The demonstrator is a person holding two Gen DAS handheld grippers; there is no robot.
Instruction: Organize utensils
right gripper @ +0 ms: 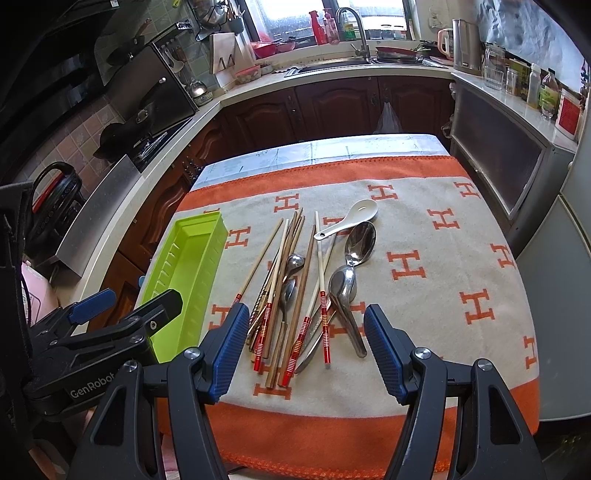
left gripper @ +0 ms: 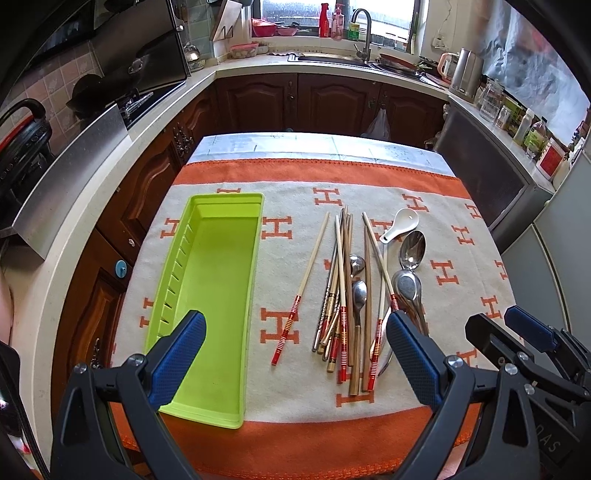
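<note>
Both grippers, left (left gripper: 295, 354) and right (right gripper: 303, 350), hovering, fingers spread, empty; we are judging chopsticks (right gripper: 291, 266) light, slippery: pinching mid-shaft.

Daylit window (left gripper: 338, 16) above sink, dark wooden cabinets (left gripper: 295, 99) below.

Home kitchen, sink (left gripper: 332, 59) w/ faucet (left gripper: 364, 31), stove (left gripper: 140, 99), cabinets (left gripper: 303, 99)

Glossy lime plastic tray (left gripper: 221, 258), matt woven cloth (left gripper: 461, 240), pale wooden chopsticks (left gripper: 312, 258) with lacquered red ends, mirror-bright steel spoons (right gripper: 360, 243) — and one smooth white ceramic spoon (right gripper: 354, 218).
</note>
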